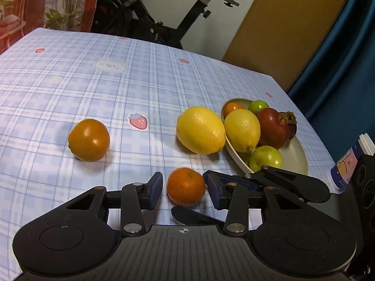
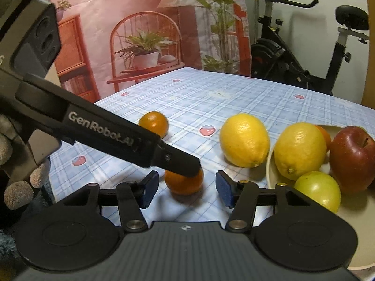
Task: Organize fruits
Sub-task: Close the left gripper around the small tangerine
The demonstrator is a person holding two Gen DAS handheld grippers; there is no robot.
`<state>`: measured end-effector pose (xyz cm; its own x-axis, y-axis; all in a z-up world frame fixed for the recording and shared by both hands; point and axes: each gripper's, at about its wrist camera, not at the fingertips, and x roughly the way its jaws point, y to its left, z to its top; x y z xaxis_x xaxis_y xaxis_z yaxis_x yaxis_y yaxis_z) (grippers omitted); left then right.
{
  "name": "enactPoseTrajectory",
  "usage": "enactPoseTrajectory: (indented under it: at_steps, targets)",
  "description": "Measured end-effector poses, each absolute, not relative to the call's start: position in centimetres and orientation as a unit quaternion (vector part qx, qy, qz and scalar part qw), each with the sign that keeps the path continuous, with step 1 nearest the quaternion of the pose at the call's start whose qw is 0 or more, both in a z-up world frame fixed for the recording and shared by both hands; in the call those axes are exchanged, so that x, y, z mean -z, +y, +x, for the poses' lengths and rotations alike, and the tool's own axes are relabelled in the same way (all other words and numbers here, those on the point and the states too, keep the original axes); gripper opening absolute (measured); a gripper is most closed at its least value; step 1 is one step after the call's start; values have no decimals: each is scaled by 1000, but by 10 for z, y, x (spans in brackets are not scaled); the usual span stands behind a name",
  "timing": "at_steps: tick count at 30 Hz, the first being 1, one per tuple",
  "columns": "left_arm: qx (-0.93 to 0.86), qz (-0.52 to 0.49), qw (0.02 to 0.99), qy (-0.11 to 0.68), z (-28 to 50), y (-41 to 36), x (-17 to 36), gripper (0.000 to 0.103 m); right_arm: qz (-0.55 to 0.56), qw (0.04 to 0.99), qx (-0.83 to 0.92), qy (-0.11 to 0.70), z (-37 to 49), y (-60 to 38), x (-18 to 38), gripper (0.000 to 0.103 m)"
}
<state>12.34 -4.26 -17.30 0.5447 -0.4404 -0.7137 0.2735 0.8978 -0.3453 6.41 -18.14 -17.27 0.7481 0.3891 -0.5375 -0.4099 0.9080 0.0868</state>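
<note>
A small mandarin lies on the checked tablecloth between the blue pads of my left gripper. The right pad is at its skin and a thin gap shows at the left pad, so that gripper is open. In the right wrist view the same mandarin sits between the wider-set pads of my open right gripper, clear on both sides, with a left gripper finger over its top. An orange and a lemon lie loose. The cream bowl holds a lemon, a red apple and green fruits.
An exercise bike stands beyond the table's far edge, beside a printed backdrop. A small carton stands at the table's right edge. A gloved hand holds the left gripper. Bare cloth stretches left of and behind the fruit.
</note>
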Motion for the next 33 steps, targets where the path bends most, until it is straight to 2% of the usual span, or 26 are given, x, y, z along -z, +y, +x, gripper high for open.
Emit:
enactPoseTrajectory:
  at_steps: [3,20,25,33]
  targets:
    - [206,-100,871,434,123,-42,175,40,-24,932,-219,287,64,-179,175,54]
    - [235,-76,868,430,119,-50,177,38,-18,933,-208,292,64,-179,177,54]
    - [235,-75,869,430,119,-50,178,38,-37,935,-190,298,64,-177,178,42]
    - [247,-57,871,421,115,-56,172,37,-41,938,-188,287,60,-180,175,41]
